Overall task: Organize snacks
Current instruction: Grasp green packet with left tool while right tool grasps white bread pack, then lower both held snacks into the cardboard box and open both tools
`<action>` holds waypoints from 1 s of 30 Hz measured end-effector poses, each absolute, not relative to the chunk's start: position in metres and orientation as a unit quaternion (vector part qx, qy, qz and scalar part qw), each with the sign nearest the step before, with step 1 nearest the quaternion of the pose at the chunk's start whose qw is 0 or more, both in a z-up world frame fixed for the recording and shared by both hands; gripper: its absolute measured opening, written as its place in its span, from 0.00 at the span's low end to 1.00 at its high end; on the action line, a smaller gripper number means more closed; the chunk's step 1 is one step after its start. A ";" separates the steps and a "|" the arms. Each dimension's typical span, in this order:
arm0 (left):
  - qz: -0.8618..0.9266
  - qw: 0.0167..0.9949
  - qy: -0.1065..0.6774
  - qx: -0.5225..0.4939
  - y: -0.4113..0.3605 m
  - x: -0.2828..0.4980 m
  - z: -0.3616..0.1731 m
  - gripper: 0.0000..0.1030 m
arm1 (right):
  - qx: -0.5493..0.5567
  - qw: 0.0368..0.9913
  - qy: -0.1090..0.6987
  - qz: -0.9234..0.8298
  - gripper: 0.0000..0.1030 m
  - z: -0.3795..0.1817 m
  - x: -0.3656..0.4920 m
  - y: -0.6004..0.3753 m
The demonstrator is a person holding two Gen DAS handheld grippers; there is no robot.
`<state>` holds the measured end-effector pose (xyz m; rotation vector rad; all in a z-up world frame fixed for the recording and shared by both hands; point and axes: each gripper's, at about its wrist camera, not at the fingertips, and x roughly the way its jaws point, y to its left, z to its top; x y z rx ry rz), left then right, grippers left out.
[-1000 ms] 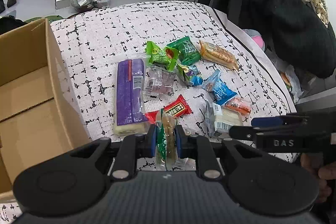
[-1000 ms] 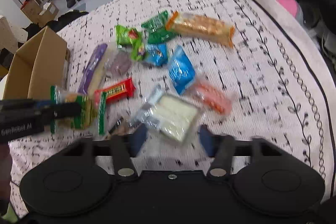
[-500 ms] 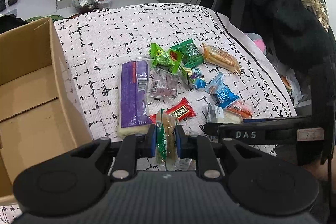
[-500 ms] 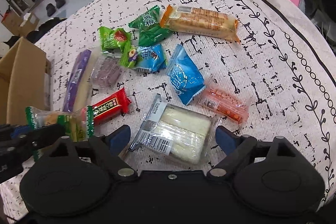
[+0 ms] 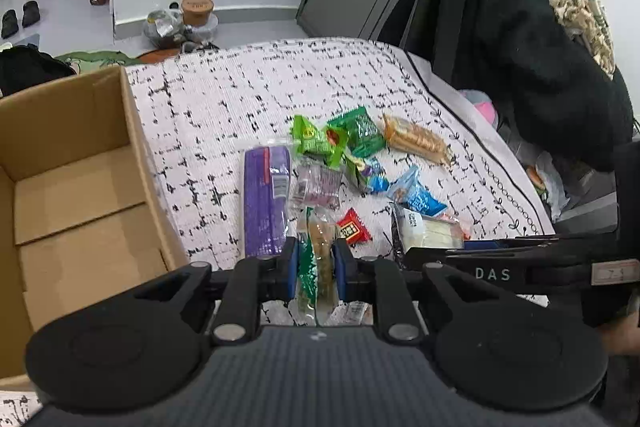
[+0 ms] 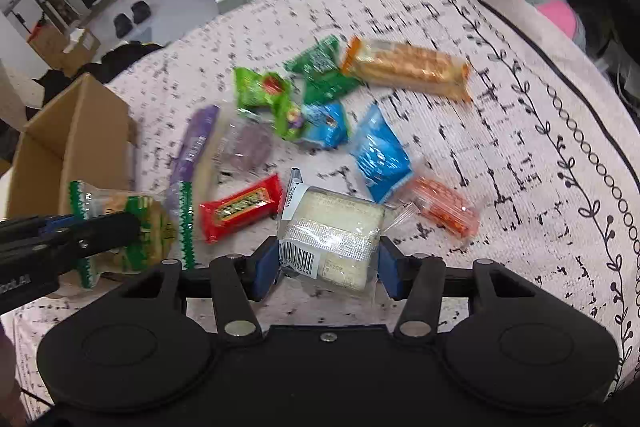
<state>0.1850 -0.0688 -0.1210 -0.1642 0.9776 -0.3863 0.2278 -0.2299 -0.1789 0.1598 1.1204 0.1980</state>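
Observation:
My left gripper point(image 5: 314, 263) is shut on a green-edged clear snack packet point(image 5: 316, 259), held above the cloth beside the open cardboard box point(image 5: 76, 195). That packet also shows in the right wrist view point(image 6: 132, 227). My right gripper point(image 6: 326, 267) has its blue pads against both sides of a clear-wrapped white sandwich pack point(image 6: 334, 231), which also shows in the left wrist view point(image 5: 424, 231). Several other snacks lie on the patterned cloth: a purple bar point(image 5: 266, 199), a red bar point(image 6: 240, 207), a blue packet point(image 6: 380, 155), an orange packet point(image 6: 444, 207).
Green packets point(image 6: 264, 95) and a long cracker pack point(image 6: 408, 71) lie farther back. The cardboard box shows at the left of the right wrist view point(image 6: 68, 147). Dark coats point(image 5: 520, 27) hang at the right of the bed. The cloth's bordered edge point(image 6: 580, 147) runs along the right.
My right gripper has closed from wide open onto the white sandwich pack. My left gripper has lifted a little with its green-edged packet.

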 end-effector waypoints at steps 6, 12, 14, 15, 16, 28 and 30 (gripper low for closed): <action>-0.182 0.874 0.443 -0.079 -0.058 0.181 -0.102 0.17 | 0.081 0.852 0.504 0.118 0.49 -0.154 0.222 -0.216; -0.174 0.890 0.413 -0.085 -0.042 0.174 -0.079 0.17 | 0.081 0.863 0.476 0.146 0.49 -0.129 0.219 -0.195; -0.169 0.895 0.404 -0.084 -0.036 0.171 -0.072 0.17 | 0.080 0.866 0.468 0.155 0.49 -0.122 0.218 -0.188; -0.166 0.897 0.401 -0.085 -0.033 0.170 -0.069 0.17 | 0.079 0.868 0.463 0.162 0.49 -0.119 0.217 -0.183; -0.164 0.898 0.398 -0.087 -0.029 0.169 -0.066 0.17 | 0.078 0.869 0.458 0.168 0.49 -0.116 0.216 -0.180; -0.121 0.909 0.389 -0.092 0.019 0.156 -0.057 0.17 | 0.064 0.873 0.433 0.216 0.49 -0.104 0.213 -0.136; -0.109 0.911 0.388 -0.094 0.028 0.155 -0.057 0.17 | 0.063 0.872 0.431 0.223 0.49 -0.104 0.213 -0.129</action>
